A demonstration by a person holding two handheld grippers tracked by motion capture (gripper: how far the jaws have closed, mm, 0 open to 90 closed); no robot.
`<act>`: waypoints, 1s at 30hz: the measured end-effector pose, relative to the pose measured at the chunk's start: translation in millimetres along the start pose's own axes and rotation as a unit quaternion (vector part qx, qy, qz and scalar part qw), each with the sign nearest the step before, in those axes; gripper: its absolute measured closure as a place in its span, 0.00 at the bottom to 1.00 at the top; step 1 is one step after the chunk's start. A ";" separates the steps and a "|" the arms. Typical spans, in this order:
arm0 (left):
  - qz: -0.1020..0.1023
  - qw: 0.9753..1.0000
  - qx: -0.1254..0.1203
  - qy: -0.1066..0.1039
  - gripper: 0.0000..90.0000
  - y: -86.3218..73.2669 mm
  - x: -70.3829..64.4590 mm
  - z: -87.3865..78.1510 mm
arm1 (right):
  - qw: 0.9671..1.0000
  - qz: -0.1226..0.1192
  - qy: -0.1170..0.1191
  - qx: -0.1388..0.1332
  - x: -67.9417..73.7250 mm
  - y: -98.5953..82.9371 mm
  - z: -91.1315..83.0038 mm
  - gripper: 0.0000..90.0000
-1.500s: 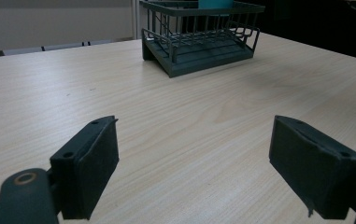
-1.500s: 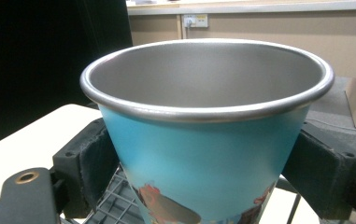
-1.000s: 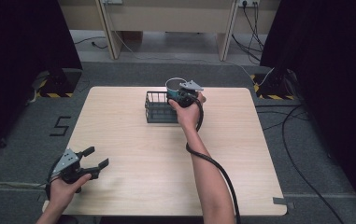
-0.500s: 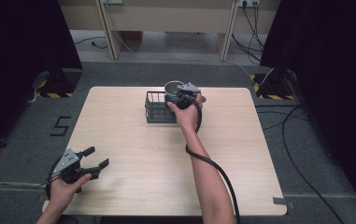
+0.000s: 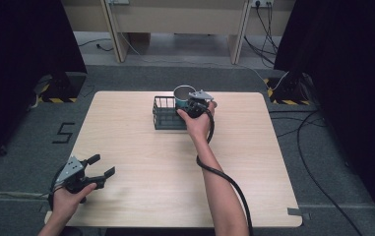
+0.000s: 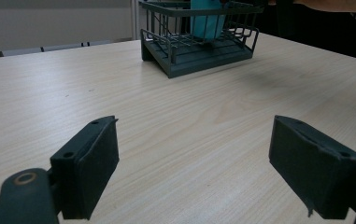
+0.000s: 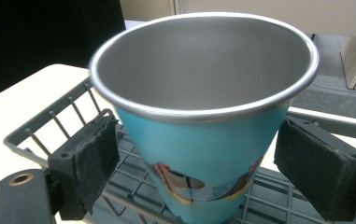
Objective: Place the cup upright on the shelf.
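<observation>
One cup at one wire basket

High view: the right gripper (image 5: 193, 105) reaches the single teal metal cup (image 5: 182, 96) in the one dark wire basket (image 5: 165, 114) at the worktop's far edge. Left gripper view: jaws spread, idle, holding nothing. Right gripper view: jaws spread around the cup (image 7: 208, 121), apart from its sides, likely to release or grasp.

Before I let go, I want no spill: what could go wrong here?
The right tool has its jaws beside the cup with gaps showing, so pulling back crooked could clip it. The cup tapers to a narrow base on the rack wires and might tip. It stands at the rack's end, so it could fall onto the table.
</observation>
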State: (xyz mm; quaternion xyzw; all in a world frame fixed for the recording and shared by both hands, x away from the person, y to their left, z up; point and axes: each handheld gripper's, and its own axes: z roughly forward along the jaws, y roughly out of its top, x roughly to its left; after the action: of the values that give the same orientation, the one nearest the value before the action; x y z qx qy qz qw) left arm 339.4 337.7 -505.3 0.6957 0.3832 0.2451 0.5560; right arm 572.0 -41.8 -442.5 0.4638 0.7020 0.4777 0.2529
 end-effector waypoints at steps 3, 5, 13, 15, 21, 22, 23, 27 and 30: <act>0.000 1.000 0.000 0.000 0.17 0.1 -0.2 0.0 | 1.000 -0.004 0.003 0.004 1.2 0.1 -3.8 0.16; 0.000 1.000 0.000 0.000 0.17 0.1 -0.2 0.0 | 1.000 -0.008 0.001 0.010 1.4 -0.9 -7.0 0.16; 0.001 1.000 0.001 0.003 0.17 0.2 -0.3 0.0 | 1.000 -0.013 0.012 0.019 -1.3 -3.4 -22.3 0.17; 0.001 1.000 0.001 0.003 0.17 0.2 -0.4 0.0 | 1.000 -0.012 0.011 0.017 -2.3 -3.7 -23.7 0.17; 0.003 1.000 0.003 0.003 0.17 0.1 -0.6 0.2 | 1.000 -0.013 0.017 0.005 -4.3 -3.4 -35.9 0.17; 0.003 1.000 0.003 0.003 0.17 0.2 -0.8 0.2 | 1.000 -0.014 0.019 0.003 -5.1 -3.2 -40.3 0.17; 0.003 1.000 0.003 0.003 0.17 0.2 -0.9 0.2 | 1.000 -0.014 0.019 0.003 -5.1 -3.2 -40.3 0.17; 0.003 1.000 0.003 0.003 0.17 0.1 -1.2 0.6 | 1.000 -0.014 0.024 -0.003 -6.3 -4.0 -49.3 0.17; 0.004 1.000 0.003 0.003 0.17 0.2 -1.6 0.7 | 0.999 -0.015 0.027 -0.008 -7.8 -5.8 -55.6 0.17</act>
State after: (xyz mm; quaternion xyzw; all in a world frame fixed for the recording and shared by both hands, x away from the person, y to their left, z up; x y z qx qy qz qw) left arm 339.1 336.0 -505.2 0.6979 0.3830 0.2479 0.5520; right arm 528.6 -73.7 -425.4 0.4377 0.7118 0.4918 0.2447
